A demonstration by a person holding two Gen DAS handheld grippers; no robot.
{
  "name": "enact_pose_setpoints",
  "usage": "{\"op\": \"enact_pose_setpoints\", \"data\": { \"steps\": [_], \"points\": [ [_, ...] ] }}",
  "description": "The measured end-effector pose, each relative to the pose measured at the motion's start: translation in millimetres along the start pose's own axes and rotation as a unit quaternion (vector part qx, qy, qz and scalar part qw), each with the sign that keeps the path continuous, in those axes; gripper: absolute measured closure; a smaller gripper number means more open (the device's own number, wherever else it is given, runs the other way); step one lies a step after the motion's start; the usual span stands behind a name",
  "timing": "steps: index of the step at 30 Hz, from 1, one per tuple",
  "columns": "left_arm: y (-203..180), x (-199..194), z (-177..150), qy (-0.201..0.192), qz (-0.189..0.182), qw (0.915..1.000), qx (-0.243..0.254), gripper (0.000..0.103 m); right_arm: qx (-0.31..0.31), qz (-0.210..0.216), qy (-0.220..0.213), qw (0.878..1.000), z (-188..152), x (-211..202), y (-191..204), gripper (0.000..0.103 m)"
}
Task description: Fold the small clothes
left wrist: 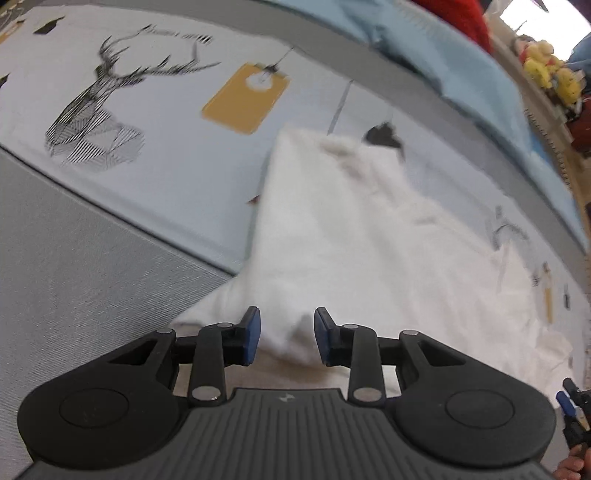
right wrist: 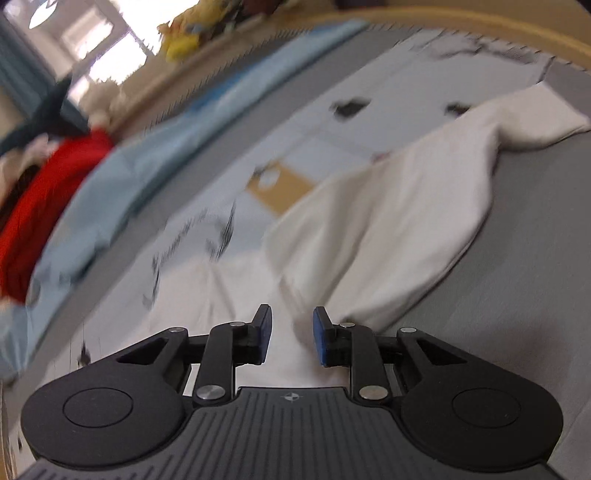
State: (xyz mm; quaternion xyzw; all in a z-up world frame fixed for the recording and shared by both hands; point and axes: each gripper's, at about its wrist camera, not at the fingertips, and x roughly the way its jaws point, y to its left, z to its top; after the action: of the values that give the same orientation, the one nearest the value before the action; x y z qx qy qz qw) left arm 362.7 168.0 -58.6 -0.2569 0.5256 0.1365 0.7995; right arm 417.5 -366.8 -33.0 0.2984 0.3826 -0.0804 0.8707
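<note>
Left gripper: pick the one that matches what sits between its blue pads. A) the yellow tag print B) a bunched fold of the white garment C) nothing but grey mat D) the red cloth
B: in the left wrist view the left gripper has a bunched fold of the white garment between its blue pads; the yellow tag print lies far off on the printed sheet.

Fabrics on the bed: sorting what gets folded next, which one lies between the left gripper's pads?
The white garment; the light blue cloth and red fabric lie far beyond.
</note>
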Motion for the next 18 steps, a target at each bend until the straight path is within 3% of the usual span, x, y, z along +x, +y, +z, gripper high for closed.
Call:
{"op": "enact_pose_setpoints", "data": {
  "steps": [4,12,14,16,18],
  "points": [
    [-11,-4,-1,-0.006,-0.003,0.9999,0.014,0.067,0.039,-0.018,-0.052,0.998,26,-1,-30,0.078],
    [-13,-5,1,-0.009,-0.005,0.9997,0.02,0.067,0.164,-0.041,-0.138,0.976,70,-9,-155,0.077],
    [-13,-5,1,-0.008,-0.003,0.9997,0.023,0.067,0.202,-0.048,-0.15,0.967,73,-10,-188,0.073],
    [-13,-4,0,-0.007,-0.001,0.9997,0.025,0.067,0.237,-0.054,-0.155,0.958,79,-4,-217,0.057],
    [-13,-4,0,-0.007,0.001,0.9996,0.027,0.067,0.297,-0.049,-0.163,0.94,80,3,-247,0.054]
  ]
}}
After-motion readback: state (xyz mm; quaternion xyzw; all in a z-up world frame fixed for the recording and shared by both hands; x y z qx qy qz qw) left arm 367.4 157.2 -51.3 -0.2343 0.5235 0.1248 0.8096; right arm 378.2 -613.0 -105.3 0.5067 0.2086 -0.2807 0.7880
